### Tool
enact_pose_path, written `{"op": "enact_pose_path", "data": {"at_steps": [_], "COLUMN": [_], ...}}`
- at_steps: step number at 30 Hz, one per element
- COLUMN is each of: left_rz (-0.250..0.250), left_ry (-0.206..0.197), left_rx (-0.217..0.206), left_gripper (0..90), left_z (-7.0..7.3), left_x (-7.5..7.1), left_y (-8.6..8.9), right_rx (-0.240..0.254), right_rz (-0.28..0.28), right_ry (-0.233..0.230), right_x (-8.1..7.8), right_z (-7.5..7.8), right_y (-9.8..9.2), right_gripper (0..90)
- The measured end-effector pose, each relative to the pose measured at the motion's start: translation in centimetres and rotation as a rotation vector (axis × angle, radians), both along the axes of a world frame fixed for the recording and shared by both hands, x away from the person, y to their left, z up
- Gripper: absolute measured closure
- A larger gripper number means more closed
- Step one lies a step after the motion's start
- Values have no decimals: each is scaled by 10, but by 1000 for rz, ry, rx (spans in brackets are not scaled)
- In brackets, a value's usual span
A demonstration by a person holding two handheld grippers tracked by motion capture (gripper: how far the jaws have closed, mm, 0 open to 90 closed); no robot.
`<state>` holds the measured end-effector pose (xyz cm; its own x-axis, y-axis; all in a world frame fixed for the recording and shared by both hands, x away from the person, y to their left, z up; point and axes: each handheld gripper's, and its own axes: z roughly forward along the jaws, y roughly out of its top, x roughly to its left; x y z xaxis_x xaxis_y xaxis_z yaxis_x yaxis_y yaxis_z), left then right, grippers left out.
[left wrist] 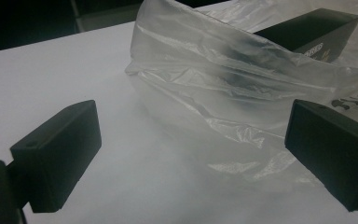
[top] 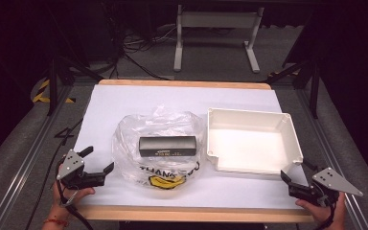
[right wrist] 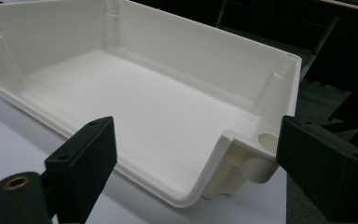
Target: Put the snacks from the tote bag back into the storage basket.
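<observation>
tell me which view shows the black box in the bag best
The high view: the whole black box lies inside the clear plastic bag, its top and label side plain. The left gripper view catches just one end of it behind crumpled plastic. The right gripper view faces the white tray instead.

Box [top: 167, 146] in bag [top: 157, 149], left of tray [top: 252, 119]

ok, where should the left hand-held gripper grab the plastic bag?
Probably the loose crumpled edge of the plastic bag on its left side, approached low along the table. In the left gripper view that film stands up in folds just ahead of the open left hand-held gripper, thin enough to pinch. The black box weighs down the middle, so avoid gripping there.
</observation>
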<state>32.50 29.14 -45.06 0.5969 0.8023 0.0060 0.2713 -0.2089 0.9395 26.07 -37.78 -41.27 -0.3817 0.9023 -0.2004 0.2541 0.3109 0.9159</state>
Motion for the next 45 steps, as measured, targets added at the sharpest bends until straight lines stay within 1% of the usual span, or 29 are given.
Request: {"op": "enact_pose_path", "data": {"at_steps": [2,3,4,6,9,12,13,14,15,16,17,18,20,21,23,28,29,31,33,35,36,37,40,41,45], "left_rz": [-1,-1,-1,2,2,3,4,0,-1,-2,-3,-4,-5,-4,-3,0,-2,0,-1,0,-5,-7,-14,-14,-14], "left_ry": [0,2,5,5,8,13,11,12,10,9,10,11,11,13,13,13,14,13,14,13,17,17,17,17,18], "left_rx": [-2,0,0,0,-3,7,6,11,14,13,13,11,7,6,9,16,16,16,17,16,15,20,20,20,19], "left_gripper": [45,45,45,45,45,45,45,46,46,46,46,46,46,46,45,46,46,46,45,44,44,43,44,44,45], "left_z": [0,0,0,0,-1,-1,-1,-1,-1,-1,-1,-1,-1,-1,-1,-1,-1,-1,-1,-1,-2,-2,-2,-2,-2], "left_x": [0,1,1,1,1,1,2,2,2,2,1,1,2,2,2,1,1,1,1,2,2,1,2,2,1], "left_y": [0,0,0,0,0,-1,-2,-2,-3,-3,-3,-2,-2,-2,-2,-4,-4,-4,-4,-3,-4,-4,-4,-4,-4], "right_rx": [0,3,-11,-21,-24,-27,-24,-45,-45,-58,-74,-89,-91,-88,-108,-148,-148,-157,-157,-153,-156,-158,-171,-171,-168], "right_rz": [3,17,19,30,34,47,60,78,78,84,101,107,117,137,158,195,195,224,232,249,268,279,298,298,319], "right_ry": [1,2,0,-2,-8,-12,-8,1,1,2,19,20,25,35,42,56,56,63,61,73,74,76,78,78,76], "right_x": [0,0,0,-1,-1,1,2,5,5,7,11,13,15,17,22,34,34,41,43,49,54,56,62,62,69], "right_z": [1,3,6,9,13,21,23,27,27,29,32,33,34,36,40,44,44,47,48,50,52,54,56,56,59], "right_y": [1,2,5,7,8,10,10,13,13,14,18,20,21,23,30,43,43,53,56,65,73,77,87,87,98], "right_gripper": [138,143,158,158,155,151,151,151,151,152,158,159,159,160,159,167,167,171,171,171,171,171,170,170,172]}}
